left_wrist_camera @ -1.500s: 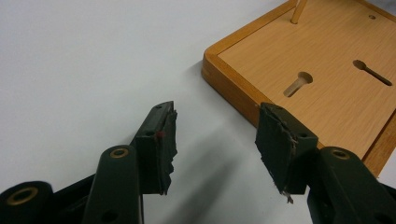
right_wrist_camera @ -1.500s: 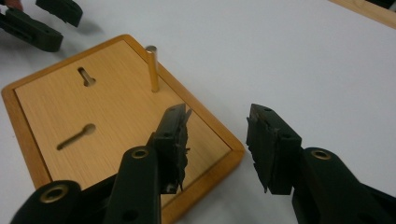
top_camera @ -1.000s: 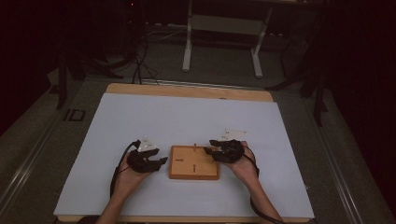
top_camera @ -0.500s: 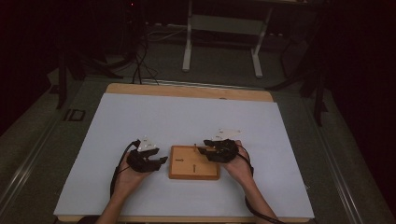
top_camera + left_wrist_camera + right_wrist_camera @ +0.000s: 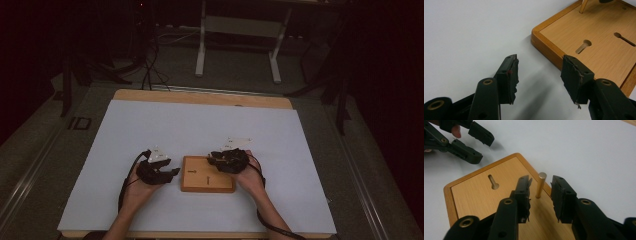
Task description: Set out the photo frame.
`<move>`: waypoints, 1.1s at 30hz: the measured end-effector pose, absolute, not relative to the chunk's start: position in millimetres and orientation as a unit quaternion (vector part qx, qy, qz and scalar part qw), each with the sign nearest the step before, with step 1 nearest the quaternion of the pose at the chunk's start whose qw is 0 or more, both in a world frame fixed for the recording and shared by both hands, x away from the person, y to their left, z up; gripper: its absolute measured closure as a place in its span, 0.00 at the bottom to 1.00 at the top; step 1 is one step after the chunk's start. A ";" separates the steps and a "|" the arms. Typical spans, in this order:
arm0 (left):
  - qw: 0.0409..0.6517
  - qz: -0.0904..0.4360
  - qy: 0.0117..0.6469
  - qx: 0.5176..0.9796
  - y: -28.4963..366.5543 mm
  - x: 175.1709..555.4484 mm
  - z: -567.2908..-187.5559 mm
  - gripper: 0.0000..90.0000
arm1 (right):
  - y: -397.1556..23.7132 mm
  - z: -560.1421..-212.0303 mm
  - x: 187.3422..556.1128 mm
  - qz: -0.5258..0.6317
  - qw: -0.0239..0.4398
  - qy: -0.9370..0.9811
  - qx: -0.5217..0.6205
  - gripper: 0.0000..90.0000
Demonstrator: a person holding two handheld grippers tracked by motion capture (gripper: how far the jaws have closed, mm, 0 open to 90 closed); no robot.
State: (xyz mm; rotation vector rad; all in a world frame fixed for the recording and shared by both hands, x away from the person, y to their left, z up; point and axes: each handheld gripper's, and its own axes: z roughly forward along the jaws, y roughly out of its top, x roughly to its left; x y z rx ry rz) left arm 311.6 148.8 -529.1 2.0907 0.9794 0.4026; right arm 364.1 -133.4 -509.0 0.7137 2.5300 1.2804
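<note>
Right fingers (image 5: pixel 539 195), closing, flank but don't touch a peg (image 5: pixel 540 185) upright in the board (image 5: pixel 474 195).

Each hand carries a black two-jaw gripper: the left gripper (image 5: pixel 176 171) and the right gripper (image 5: pixel 210 159), both topped by a pale grey three-cornered plate. A black cable (image 5: pixel 123 186) loops from the left unit, and another trails past the right wrist. The gripper views show matt black link arms joined by brass-coloured rivets, with small screw holes near the tips. The flat jaws carry dark pads (image 5: pixel 514 76) with frayed, ragged edges. Both forearms are bare, without sleeves.
</note>
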 end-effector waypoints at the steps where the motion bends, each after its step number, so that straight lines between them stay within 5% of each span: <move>1: 0.388 0.158 0.385 0.822 148.8 311.6 -529.1 0.53 | -132.3 -509.7 364.4 0.436 0.106 0.860 0.243 0.78; 33: 0.388 0.159 0.383 0.823 147.8 311.3 -529.1 0.53 | -127.7 -530.0 378.2 0.465 0.055 0.837 0.284 0.91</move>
